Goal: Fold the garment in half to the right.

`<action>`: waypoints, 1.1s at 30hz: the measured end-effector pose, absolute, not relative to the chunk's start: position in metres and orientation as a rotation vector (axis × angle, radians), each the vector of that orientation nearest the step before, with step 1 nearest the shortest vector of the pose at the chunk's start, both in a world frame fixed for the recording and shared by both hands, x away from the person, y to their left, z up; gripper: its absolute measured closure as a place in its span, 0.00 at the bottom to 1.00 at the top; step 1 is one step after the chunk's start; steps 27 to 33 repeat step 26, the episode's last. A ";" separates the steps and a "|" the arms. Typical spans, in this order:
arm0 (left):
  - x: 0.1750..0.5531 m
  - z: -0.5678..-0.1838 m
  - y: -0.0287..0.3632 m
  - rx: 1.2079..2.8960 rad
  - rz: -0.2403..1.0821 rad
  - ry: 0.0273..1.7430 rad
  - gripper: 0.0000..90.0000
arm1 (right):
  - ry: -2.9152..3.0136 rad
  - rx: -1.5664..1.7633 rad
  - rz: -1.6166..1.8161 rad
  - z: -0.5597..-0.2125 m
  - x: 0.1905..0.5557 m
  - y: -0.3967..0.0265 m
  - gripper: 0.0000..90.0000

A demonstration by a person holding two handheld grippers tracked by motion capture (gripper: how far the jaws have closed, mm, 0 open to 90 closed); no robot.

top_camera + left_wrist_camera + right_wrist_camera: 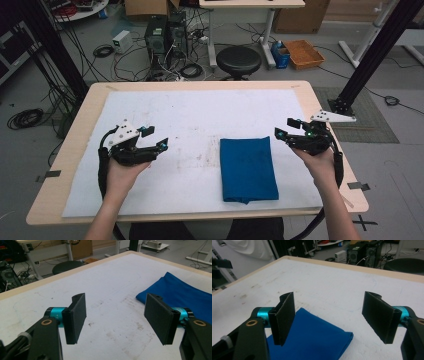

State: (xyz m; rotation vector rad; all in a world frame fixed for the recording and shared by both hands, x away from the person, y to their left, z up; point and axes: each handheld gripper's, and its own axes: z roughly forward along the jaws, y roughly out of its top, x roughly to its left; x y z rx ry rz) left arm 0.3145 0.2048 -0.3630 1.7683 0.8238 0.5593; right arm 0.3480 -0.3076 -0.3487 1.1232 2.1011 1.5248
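Left tongs held above the white-covered desk, spread wide with nothing between them, folded blue cloth lying flat right of centre, right tongs just beside its far right corner, gaping wide, holding nothing

A blue cloth is laid flat on the white table cover, right of the middle and toward the near edge. It is folded into a neat upright rectangle, longer from front to back than across, with stacked layers seen at its near edge. The fabric is plain and smooth, with faint creases. In the left gripper view and the right gripper view it is seen lying untouched
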 end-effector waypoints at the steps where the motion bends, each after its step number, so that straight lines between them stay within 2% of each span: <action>1: 0.315 -0.363 0.206 1.767 0.560 0.823 0.38 | 2.105 1.120 1.522 -0.350 0.348 -0.308 0.29; 18: 0.318 -0.365 0.211 1.774 0.502 0.813 0.36 | 2.123 1.162 1.504 -0.358 0.352 -0.317 0.27; 33: 0.318 -0.365 0.210 1.775 0.507 0.820 0.33 | 2.122 1.162 1.511 -0.359 0.354 -0.318 0.25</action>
